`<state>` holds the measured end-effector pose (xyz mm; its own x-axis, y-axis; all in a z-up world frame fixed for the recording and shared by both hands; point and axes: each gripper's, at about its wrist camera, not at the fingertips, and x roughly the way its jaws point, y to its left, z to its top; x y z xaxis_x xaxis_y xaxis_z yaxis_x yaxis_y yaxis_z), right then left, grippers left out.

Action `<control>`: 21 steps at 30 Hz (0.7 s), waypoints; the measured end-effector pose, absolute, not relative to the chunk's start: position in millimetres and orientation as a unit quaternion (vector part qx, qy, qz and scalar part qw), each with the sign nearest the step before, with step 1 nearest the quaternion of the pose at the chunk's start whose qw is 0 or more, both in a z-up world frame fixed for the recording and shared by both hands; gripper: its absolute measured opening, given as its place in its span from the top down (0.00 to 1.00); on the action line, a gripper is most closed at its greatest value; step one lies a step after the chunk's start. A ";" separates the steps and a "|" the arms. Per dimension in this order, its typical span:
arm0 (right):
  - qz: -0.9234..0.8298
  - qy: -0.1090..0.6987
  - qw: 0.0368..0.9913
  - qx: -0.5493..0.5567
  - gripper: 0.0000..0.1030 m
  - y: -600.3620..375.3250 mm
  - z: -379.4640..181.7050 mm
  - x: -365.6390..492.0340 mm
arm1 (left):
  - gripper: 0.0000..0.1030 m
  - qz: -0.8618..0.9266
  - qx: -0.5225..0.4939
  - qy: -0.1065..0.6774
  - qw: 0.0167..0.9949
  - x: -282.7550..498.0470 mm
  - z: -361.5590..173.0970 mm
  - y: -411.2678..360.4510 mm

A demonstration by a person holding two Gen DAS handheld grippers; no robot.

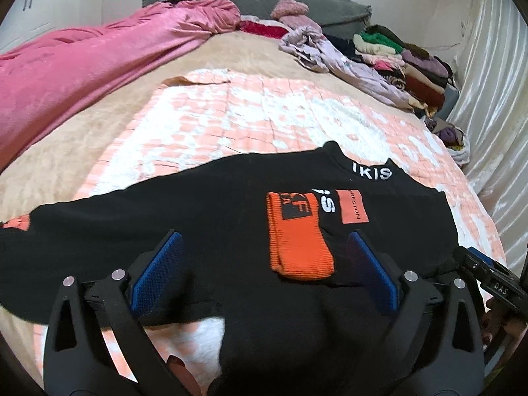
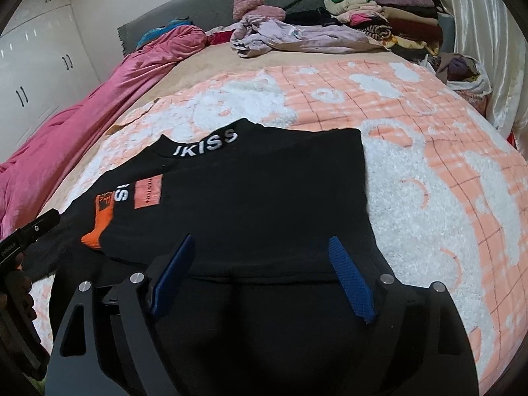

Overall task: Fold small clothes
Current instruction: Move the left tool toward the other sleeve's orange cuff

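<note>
Blue-padded fingers point(image 1: 158, 270) of the left gripper point(image 1: 262, 269) and right gripper point(image 2: 260, 275) stand spread wide, gripping nothing, above the black knit top point(image 2: 250, 191) with orange cuff point(image 1: 297, 234), lying partly folded on the peach-and-white fleece blanket point(image 2: 429, 171) covering the bed.

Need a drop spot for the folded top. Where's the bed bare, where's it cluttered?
Free: peach-and-white blanket right of the black top, and beyond its collar toward the lilac garment. Crowded: clothes stack at the far right; pink bedding along the left.
</note>
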<state>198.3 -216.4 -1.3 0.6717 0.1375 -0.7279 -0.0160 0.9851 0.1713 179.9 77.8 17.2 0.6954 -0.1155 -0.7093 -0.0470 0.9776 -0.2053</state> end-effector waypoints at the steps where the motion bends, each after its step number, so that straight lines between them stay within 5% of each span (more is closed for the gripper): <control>1: 0.044 0.402 0.911 0.075 0.20 -215.2 -0.4 198.0 | 0.09 -0.017 -0.104 0.388 0.916 178.1 18.4 79.8; 21: 0.092 0.377 0.921 0.045 0.17 -168.2 24.1 182.2 | 0.09 0.057 -0.120 0.366 0.921 128.1 15.0 141.3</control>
<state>182.2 -168.2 24.1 0.6995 0.2037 -0.6850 -0.1357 0.9789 0.1525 128.1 141.3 15.0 0.7251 0.0176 -0.6884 -0.1928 0.9649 -0.1784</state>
